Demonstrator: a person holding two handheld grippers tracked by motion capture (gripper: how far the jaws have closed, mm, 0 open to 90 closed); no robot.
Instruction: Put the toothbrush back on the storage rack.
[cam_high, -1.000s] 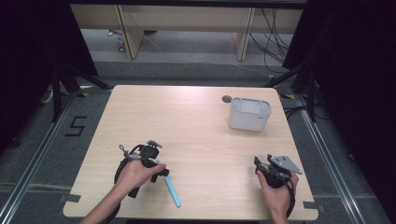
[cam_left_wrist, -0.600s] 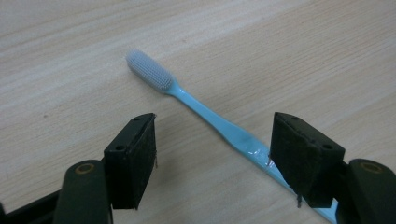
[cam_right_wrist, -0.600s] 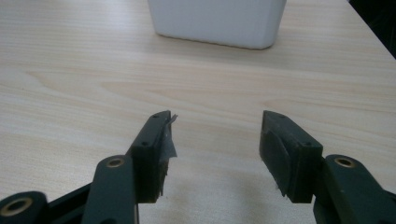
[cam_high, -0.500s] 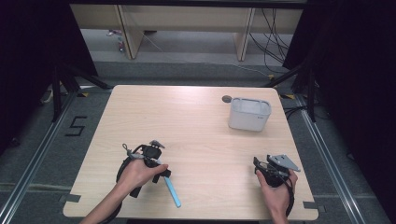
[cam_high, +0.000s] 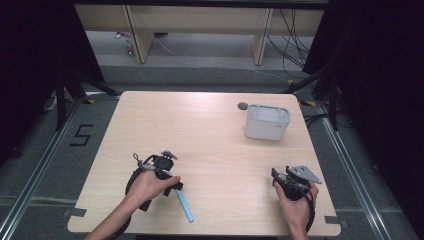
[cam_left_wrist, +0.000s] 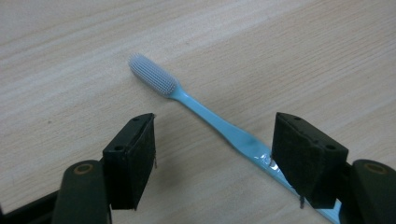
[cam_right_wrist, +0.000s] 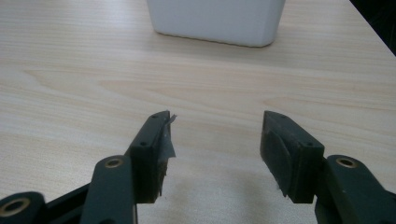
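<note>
**Left gripper poised over a blue toothbrush, jaws spread wide**

The left gripper (cam_left_wrist: 212, 154) has its two black jaws wide apart, holding nothing. A light blue toothbrush (cam_left_wrist: 219, 123) lies flat on the wooden table (cam_high: 210, 130) between them, its handle running under the right-hand jaw and its grey bristle head pointing away. To grip well, I judge the jaws should centre on the handle and straddle it squarely before closing. The right gripper (cam_right_wrist: 215, 144) rests near the table's front edge, also wide and empty, facing a white container (cam_high: 267, 122) farther back.
</note>
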